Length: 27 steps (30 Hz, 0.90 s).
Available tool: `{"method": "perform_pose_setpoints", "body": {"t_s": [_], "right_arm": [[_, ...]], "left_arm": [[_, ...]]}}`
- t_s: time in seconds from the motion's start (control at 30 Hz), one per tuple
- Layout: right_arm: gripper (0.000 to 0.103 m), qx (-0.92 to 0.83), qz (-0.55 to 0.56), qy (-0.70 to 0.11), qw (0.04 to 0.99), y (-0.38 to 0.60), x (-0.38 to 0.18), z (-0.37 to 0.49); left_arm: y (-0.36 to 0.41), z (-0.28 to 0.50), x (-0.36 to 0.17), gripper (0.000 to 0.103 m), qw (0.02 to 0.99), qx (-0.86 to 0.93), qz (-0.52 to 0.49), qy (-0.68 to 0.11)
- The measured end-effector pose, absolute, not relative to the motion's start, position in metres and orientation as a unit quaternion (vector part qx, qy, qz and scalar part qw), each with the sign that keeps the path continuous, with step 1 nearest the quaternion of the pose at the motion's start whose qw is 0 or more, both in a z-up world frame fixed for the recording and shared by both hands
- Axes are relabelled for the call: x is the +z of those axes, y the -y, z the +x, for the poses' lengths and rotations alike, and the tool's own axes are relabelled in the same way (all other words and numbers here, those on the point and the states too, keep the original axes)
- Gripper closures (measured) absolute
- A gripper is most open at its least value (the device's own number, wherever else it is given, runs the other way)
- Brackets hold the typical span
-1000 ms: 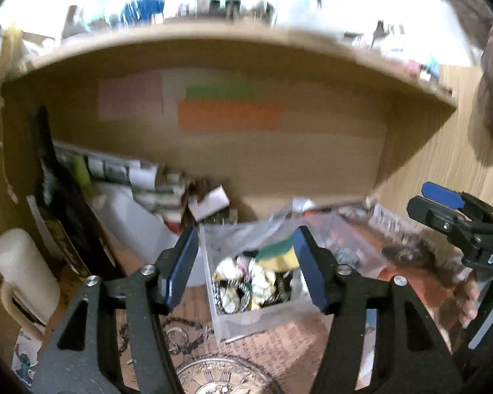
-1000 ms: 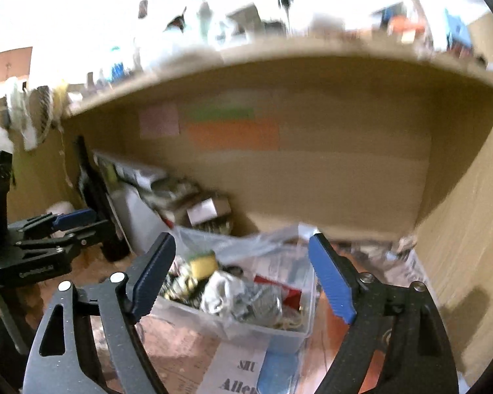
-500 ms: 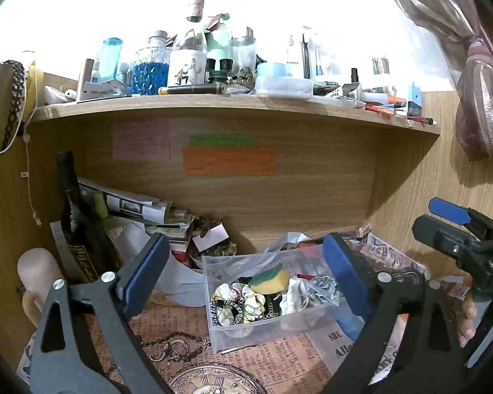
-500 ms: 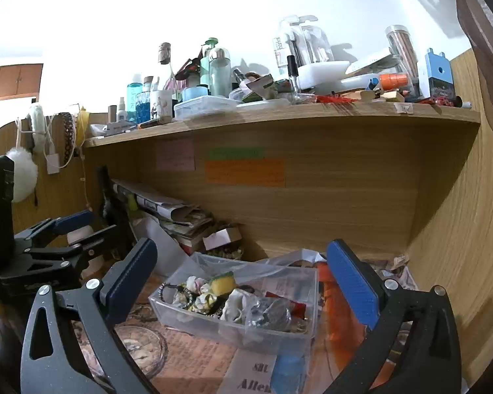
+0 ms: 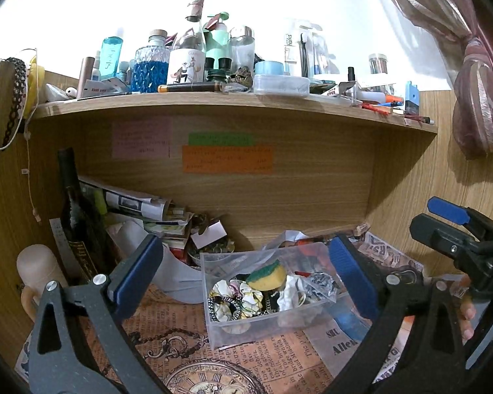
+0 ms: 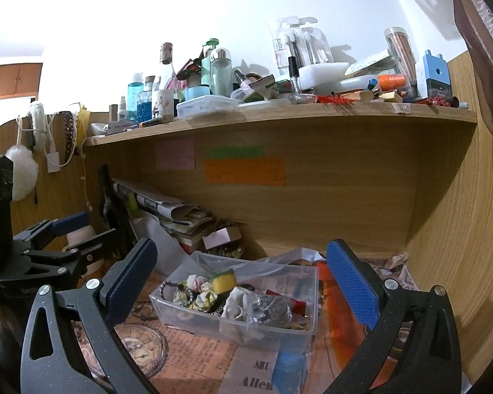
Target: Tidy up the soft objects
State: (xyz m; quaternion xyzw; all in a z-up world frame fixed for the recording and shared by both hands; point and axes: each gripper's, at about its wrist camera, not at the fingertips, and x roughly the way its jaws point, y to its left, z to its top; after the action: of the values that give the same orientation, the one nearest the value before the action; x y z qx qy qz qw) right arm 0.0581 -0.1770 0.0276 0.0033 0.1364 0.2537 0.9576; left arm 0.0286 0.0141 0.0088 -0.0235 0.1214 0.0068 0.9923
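Observation:
A clear plastic bin (image 5: 233, 326) (image 6: 299, 335) stands on the papered desk under the shelf. In it lie a yellow sponge with a green top (image 5: 269, 275) (image 6: 224, 280), patterned scrunchies (image 5: 228, 292) (image 6: 194, 290), white crumpled cloth (image 5: 291, 290) (image 6: 238, 303) and grey crinkled foil (image 6: 271, 308). My left gripper (image 5: 243, 274) is open and empty, raised in front of the bin. My right gripper (image 6: 241, 277) is open and empty, also in front of the bin. Each gripper shows at the edge of the other's view.
A cluttered wooden shelf (image 5: 233, 105) hangs overhead with bottles and jars. A dark wine bottle (image 5: 77, 216), stacked papers (image 5: 141, 210) and a white roll (image 5: 37, 269) stand at the left. A wooden side wall (image 6: 457, 229) closes the right.
Both grippers have drawn back and up from the bin and tilted upward. Their jaws have opened wider. The bin's contents have not moved.

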Motion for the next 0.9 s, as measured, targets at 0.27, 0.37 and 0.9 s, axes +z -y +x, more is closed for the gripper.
{"method": "perform_pose_setpoints", "body": {"t_s": [0.27,0.37,0.9], "right_arm": [[0.000,0.254,0.004,-0.134,0.958,0.1769,0.0281,0.0574],[0.000,0.254,0.004,-0.134,0.958,0.1765,0.0282,0.0573],[0.000,0.254,0.004,-0.136,0.958,0.1757,0.0283,0.0577]], "left_arm": [[-0.0147,0.0292,0.0078,0.000,0.992,0.008,-0.025,-0.123],[-0.0154,0.0293,0.0069,0.000,0.992,0.008,-0.026,-0.124],[-0.0202,0.0315,0.0047,0.000,0.992,0.004,-0.026,-0.126]]}}
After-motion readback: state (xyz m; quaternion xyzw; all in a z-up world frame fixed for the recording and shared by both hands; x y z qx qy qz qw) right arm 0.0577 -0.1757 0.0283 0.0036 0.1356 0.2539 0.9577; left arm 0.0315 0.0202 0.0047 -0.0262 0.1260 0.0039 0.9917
